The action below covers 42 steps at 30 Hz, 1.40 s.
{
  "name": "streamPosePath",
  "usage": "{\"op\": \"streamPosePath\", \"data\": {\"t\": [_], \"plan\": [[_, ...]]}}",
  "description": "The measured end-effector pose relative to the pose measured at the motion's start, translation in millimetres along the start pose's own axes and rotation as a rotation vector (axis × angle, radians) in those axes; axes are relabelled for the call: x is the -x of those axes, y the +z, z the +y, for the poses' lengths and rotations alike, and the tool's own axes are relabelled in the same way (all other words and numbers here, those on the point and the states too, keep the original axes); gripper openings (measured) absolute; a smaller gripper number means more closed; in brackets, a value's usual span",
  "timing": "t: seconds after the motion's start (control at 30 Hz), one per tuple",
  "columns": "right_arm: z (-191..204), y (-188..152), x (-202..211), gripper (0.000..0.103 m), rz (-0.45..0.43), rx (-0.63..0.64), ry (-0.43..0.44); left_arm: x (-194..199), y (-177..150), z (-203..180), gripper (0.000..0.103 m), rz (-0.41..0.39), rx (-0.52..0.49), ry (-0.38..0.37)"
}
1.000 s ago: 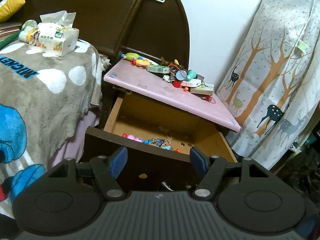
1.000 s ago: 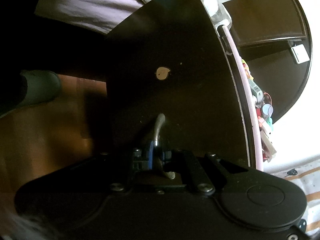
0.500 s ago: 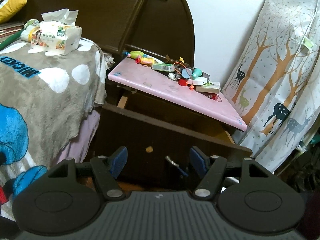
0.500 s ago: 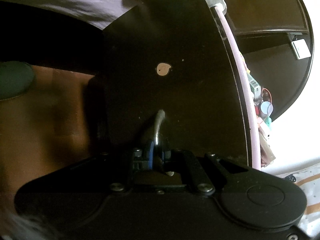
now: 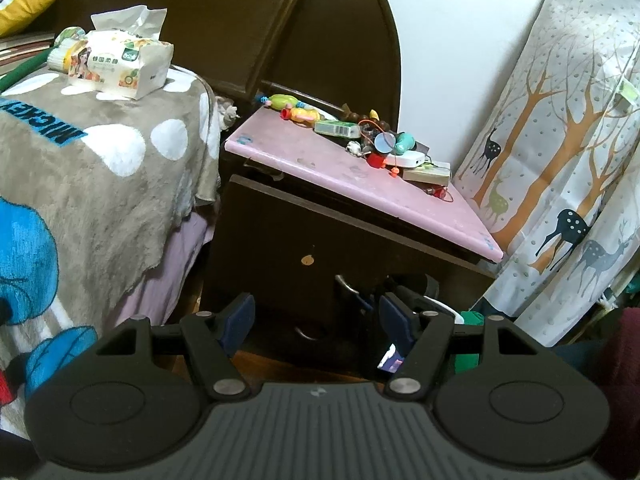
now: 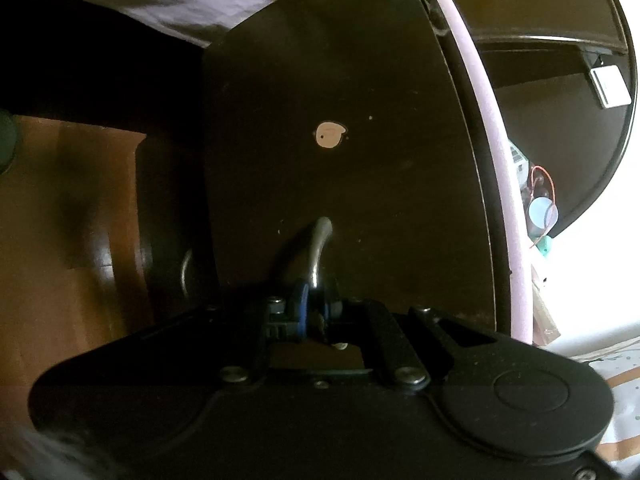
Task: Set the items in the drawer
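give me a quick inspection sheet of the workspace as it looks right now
surface: pink nightstand top, front part bare, worn marks.
job's things: drawer front looks pushed in, no inside showing; metal handle on it.
clutter: small toys, a box and beads heaped along the back of the top; tissue pack on the blanketed bed.
grippers: right tool shut on the handle; left tool open, holding nothing, hanging in front of the drawer.
cables: thin orange cord among the toys; nothing else seen.
surroundings: dark headboard, deer-print curtain, wood floor.
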State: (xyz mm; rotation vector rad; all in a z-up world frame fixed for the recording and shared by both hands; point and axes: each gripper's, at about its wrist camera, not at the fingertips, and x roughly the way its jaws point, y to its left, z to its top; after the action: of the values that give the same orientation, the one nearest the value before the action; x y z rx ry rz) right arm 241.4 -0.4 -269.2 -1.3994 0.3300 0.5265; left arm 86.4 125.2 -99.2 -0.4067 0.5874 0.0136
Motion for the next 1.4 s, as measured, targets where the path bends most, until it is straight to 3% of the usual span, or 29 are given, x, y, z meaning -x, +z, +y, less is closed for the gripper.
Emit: {"op": "streamPosePath", "data": {"t": [0.33, 0.6, 0.63, 0.67, 0.7, 0.73, 0.77, 0.87, 0.93, 1.17, 1.4], "plan": [[-19.4, 6.1, -39.5, 0.0, 0.045, -0.011, -0.001, -2.3, 0.3, -4.3, 0.068, 0.003, -0.035, 0.002], [-23.1, 2.9, -41.8, 0.002, 0.029, 0.007, 0.022, -5.5, 2.3, -4.6, 0.068, 0.008, -0.031, 0.005], [-25.2, 3.5, -41.7, 0.007, 0.039, -0.003, 0.032, -5.8, 2.1, -5.3, 0.068, 0.009, -0.034, 0.007], [-26.5, 3.3, -41.5, 0.021, 0.056, -0.012, 0.052, -6.0, 1.8, -6.0, 0.068, 0.01, -0.037, 0.009], [-28.4, 1.6, -39.6, 0.029, 0.07, -0.03, 0.068, -6.2, 1.7, -6.5, 0.068, 0.01, -0.038, 0.01], [-30.5, -0.2, -37.5, 0.048, 0.083, -0.048, 0.083, -6.4, 1.5, -6.7, 0.068, 0.01, -0.039, 0.011], [-34.2, -4.6, -35.4, 0.064, 0.094, -0.078, 0.091, -6.8, 0.9, -7.1, 0.068, 0.011, -0.041, 0.014], [-43.8, -19.2, -26.3, 0.076, 0.145, -0.188, 0.133, -7.6, -0.9, -10.7, 0.068, 0.016, -0.057, 0.024], [-48.3, -29.5, -18.2, 0.08, 0.201, -0.27, 0.191, -7.6, -2.3, -14.4, 0.078, 0.016, -0.074, 0.029], [-76.3, -71.1, 41.6, 0.083, 0.312, -0.669, 0.326, -5.1, -6.8, -25.7, 0.084, 0.006, -0.113, 0.053], [-102.7, -93.7, 118.5, 0.084, 0.312, -0.968, 0.371, -0.2, -10.4, -39.2, 0.085, 0.006, -0.152, 0.109]]}}
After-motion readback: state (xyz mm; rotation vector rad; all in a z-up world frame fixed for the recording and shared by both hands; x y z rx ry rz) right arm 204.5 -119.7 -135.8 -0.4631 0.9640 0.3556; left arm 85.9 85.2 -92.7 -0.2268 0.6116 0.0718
